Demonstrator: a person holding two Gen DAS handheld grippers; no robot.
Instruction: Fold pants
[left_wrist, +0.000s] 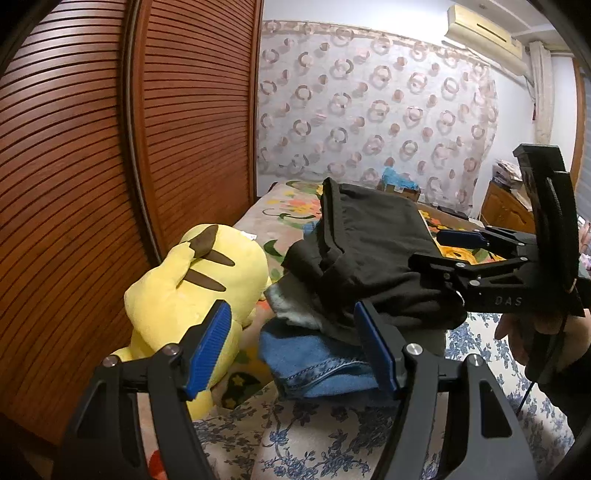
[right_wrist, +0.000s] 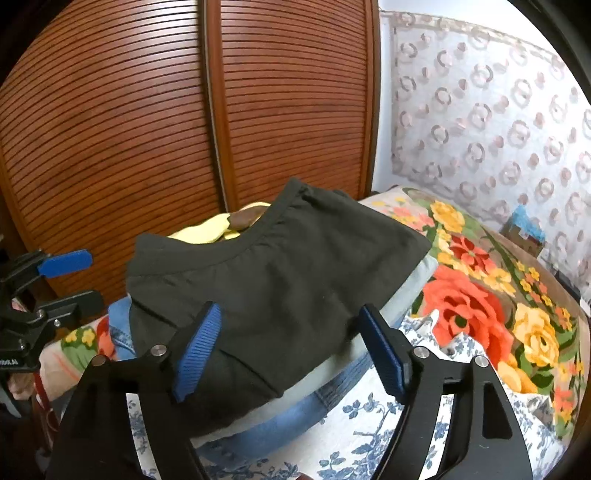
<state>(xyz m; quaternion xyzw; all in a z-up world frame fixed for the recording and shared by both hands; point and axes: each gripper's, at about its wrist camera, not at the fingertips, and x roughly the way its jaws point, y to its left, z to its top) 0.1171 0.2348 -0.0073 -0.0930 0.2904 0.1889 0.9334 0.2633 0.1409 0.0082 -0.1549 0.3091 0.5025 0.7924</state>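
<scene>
Folded black pants (left_wrist: 373, 254) (right_wrist: 280, 280) lie on top of a stack, over a pale grey garment (left_wrist: 295, 306) and blue jeans (left_wrist: 321, 365) (right_wrist: 280, 417), on the bed. My left gripper (left_wrist: 291, 350) is open and empty, just in front of the stack's near left corner. My right gripper (right_wrist: 291, 354) is open, its blue pads on either side of the stack's near edge, not pinching the cloth. The right gripper also shows in the left wrist view (left_wrist: 443, 251), open beside the pants. The left gripper shows at the left edge of the right wrist view (right_wrist: 74, 280), open.
A yellow plush toy (left_wrist: 192, 284) sits left of the stack against slatted wooden wardrobe doors (left_wrist: 110, 147). The bed has a blue-flowered white sheet (left_wrist: 314, 443) and a bright floral blanket (right_wrist: 498, 295). A patterned curtain (left_wrist: 369, 103) hangs behind. A cardboard box (left_wrist: 399, 184) stands at the far end.
</scene>
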